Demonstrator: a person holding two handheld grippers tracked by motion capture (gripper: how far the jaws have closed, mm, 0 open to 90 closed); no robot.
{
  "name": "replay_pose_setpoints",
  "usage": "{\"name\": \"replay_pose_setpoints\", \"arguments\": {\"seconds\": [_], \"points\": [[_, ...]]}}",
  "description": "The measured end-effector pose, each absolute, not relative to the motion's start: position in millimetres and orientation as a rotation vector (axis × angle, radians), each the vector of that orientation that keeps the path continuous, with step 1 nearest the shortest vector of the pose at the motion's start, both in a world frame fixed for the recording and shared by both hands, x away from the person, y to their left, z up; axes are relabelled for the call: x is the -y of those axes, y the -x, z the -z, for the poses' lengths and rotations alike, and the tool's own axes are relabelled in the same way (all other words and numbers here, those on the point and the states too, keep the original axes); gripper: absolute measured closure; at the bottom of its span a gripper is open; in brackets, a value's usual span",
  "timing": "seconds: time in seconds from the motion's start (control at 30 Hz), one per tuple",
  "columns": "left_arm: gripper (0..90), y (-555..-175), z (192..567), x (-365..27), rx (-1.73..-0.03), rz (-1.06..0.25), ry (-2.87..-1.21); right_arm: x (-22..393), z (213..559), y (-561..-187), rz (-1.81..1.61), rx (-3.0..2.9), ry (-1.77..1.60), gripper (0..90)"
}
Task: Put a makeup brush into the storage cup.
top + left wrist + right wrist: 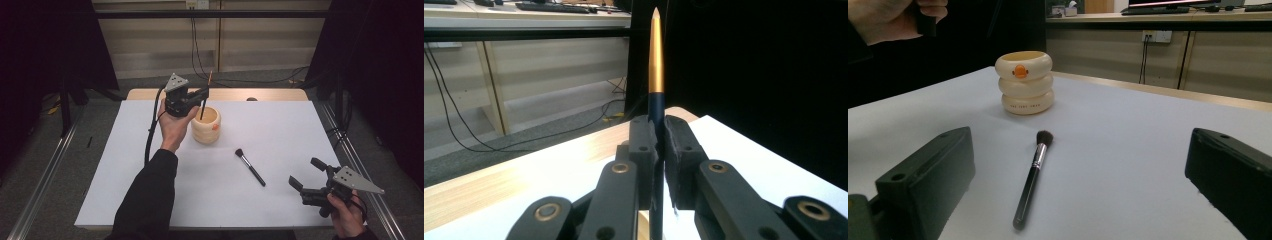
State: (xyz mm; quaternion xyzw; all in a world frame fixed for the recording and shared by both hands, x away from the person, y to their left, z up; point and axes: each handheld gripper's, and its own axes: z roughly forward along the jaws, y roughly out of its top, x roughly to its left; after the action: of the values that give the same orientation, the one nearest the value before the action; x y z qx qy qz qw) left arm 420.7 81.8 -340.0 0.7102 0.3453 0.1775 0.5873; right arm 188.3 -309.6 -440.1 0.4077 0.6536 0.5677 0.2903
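The left gripper (204, 95) hangs over the far left part of the white table (280, 130), its jaws pressed tight on a slim pencil-like stick (205, 97) — dark blue along the lower shaft, gold toward the pointed tip. In the left gripper view the stick (655, 65) stands nearly upright between the two black pads, its tip rising well above them. Directly below this gripper sits a cream holder (206, 125) shaped like three stacked rings, with a small orange mark on its side; the stick's lower end dips into the holder's open mouth (whether it touches the inside cannot be told).

Further right, between the two grippers, a makeup brush (249, 166) lies flat on the table, black handle pointing toward the right gripper and bristles toward the holder.

The right gripper (305, 174) rests low at the near right edge, jaws spread wide with nothing between them. Seen from its own camera, the brush (1034, 175) lies just ahead of the gap — bristles away — and the holder (1025, 82) stands beyond it, well apart.
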Motion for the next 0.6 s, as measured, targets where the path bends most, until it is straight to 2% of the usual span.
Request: {"name": "replay_pose_setpoints", "arguments": {"seconds": [0.6], "points": [[83.4, -437, 353, -71, -0.811, -0.444, -1.68, 310, 440, -188, -1.514, -1.747, -1.088, 0.0]]}}
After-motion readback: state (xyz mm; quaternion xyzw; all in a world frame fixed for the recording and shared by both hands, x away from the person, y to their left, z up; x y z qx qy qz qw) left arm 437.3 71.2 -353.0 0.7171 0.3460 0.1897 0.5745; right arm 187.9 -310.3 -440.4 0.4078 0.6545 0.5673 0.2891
